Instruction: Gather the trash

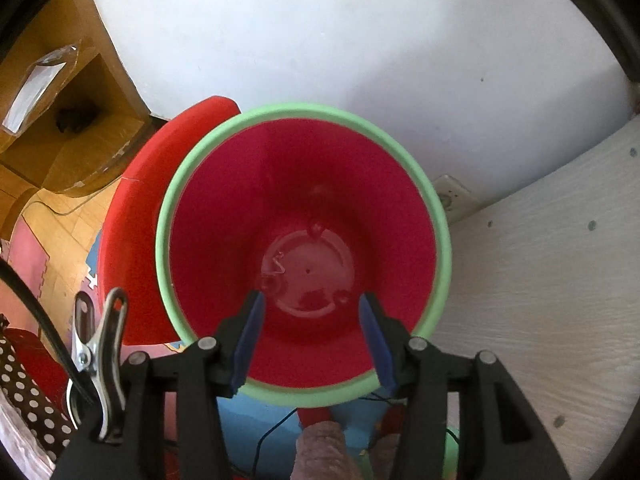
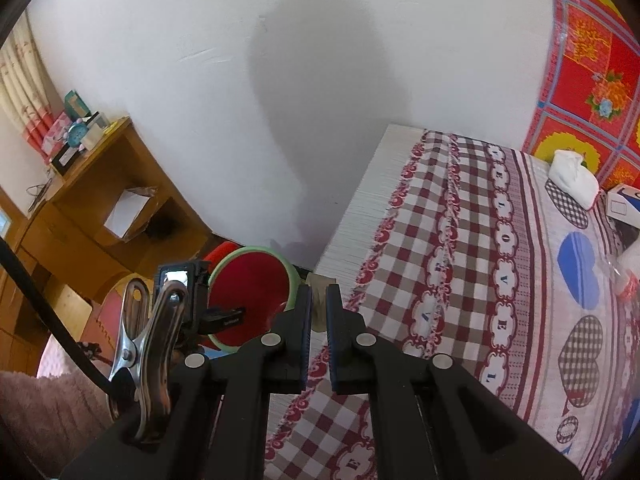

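I look straight down into a red bin (image 1: 304, 200) with a green rim (image 1: 168, 216). My left gripper (image 1: 312, 302) hangs open over its mouth with nothing between the blue pads (image 1: 250, 340). The bin's floor shows only faint marks and glare. In the right wrist view the same bin (image 2: 256, 280) stands on the floor by the wall, with the left gripper's body over it. My right gripper (image 2: 319, 294) is shut and holds nothing, above the edge of a checked bedcover (image 2: 460, 264). A crumpled white tissue (image 2: 572, 178) lies far right on the cover.
A red curved piece (image 1: 160, 184) leans behind the bin. A wooden shelf unit (image 2: 100, 200) stands left along the white wall. A wall socket (image 1: 456, 196) and a white side panel (image 1: 540, 300) are right of the bin. A small box (image 2: 622, 204) and clear plastic (image 2: 624, 276) lie near the tissue.
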A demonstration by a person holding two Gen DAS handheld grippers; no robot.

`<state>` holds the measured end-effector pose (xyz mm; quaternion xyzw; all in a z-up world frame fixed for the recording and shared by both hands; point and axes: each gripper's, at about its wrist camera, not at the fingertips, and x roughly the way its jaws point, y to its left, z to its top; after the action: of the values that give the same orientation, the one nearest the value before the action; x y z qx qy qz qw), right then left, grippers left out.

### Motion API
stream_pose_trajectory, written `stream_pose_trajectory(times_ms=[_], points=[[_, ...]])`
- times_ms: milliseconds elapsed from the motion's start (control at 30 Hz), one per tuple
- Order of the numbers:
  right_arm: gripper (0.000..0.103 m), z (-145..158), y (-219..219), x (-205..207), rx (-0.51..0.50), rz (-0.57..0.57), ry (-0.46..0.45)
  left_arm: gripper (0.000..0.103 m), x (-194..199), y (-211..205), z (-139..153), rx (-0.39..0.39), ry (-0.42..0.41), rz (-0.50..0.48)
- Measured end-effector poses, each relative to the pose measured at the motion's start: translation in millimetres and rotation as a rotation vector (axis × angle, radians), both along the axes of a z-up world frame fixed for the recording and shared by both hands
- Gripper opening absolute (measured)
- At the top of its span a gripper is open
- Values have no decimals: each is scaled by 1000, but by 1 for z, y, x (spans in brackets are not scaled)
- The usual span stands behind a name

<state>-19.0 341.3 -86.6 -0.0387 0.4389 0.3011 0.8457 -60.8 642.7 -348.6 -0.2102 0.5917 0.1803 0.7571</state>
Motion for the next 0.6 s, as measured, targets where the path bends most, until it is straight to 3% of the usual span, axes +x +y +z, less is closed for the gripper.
stream_pose_trajectory(times_ms=[267, 600], points=[[8, -1, 22, -4, 18, 72, -10, 52, -18, 0, 47, 29, -52, 26], [8, -15, 82, -9, 64, 206, 12, 52, -47, 2, 96, 53, -108, 45]])
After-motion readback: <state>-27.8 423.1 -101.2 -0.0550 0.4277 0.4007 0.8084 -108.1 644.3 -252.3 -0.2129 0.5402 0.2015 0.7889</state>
